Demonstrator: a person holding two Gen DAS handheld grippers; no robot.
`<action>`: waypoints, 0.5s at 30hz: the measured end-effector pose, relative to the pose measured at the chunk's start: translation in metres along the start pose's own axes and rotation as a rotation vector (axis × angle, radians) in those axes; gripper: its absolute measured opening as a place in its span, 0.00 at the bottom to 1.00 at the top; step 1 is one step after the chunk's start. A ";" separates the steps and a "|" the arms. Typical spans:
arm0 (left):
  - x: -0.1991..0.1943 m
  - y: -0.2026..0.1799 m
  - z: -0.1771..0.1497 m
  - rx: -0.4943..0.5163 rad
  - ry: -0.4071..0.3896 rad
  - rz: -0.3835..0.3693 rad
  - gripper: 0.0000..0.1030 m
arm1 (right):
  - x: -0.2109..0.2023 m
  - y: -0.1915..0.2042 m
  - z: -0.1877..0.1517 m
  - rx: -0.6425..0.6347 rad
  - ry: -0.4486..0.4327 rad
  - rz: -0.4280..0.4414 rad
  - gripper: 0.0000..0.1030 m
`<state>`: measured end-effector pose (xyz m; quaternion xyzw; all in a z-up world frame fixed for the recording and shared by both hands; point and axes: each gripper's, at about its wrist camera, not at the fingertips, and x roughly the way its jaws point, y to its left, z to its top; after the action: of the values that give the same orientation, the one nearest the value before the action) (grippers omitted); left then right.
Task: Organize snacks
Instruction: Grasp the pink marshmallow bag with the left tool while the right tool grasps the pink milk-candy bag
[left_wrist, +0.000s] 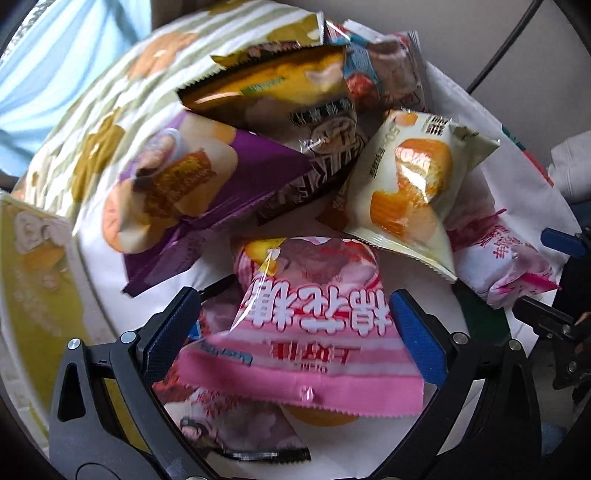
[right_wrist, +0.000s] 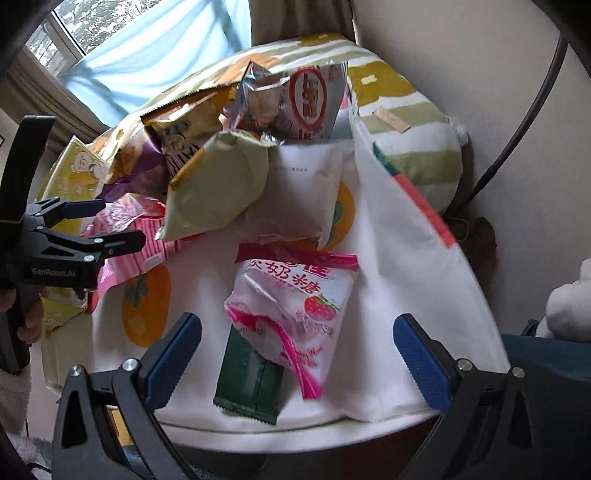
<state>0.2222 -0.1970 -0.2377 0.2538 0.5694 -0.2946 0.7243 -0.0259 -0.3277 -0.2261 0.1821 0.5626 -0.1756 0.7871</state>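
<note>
White cloth printed with persimmons (right_wrist: 388, 295) covers the bench. Left fingers (left_wrist: 417, 332) stand released astride a pink marshmallow packet (left_wrist: 306, 339), poised to clamp it; right fingers (right_wrist: 421, 358) gape around a strawberry candy bag (right_wrist: 295, 306) overlapping a green packet (right_wrist: 251, 384), beside the jumbled snack pile (right_wrist: 221, 155).

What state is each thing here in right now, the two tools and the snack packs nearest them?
Left tool: open, straddling the pink pack, not gripping.
Right tool: open, empty.
Pink pack: sealed, lying atop other packs.
Strawberry pack: sealed, lying partly over the green pack.
Green pack: sealed, flat on the white cloth.
</note>
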 end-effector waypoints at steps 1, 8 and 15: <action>0.005 0.000 0.001 0.005 0.015 -0.013 0.91 | 0.003 0.000 0.001 0.005 0.002 0.001 1.00; 0.017 0.000 0.002 0.030 0.051 -0.044 0.69 | 0.019 -0.001 0.004 0.024 0.022 -0.017 1.00; 0.014 -0.002 -0.002 0.014 0.061 -0.072 0.68 | 0.029 0.004 0.005 0.021 0.027 -0.038 1.00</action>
<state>0.2221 -0.1989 -0.2520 0.2472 0.5977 -0.3167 0.6938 -0.0110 -0.3284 -0.2521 0.1819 0.5748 -0.1937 0.7740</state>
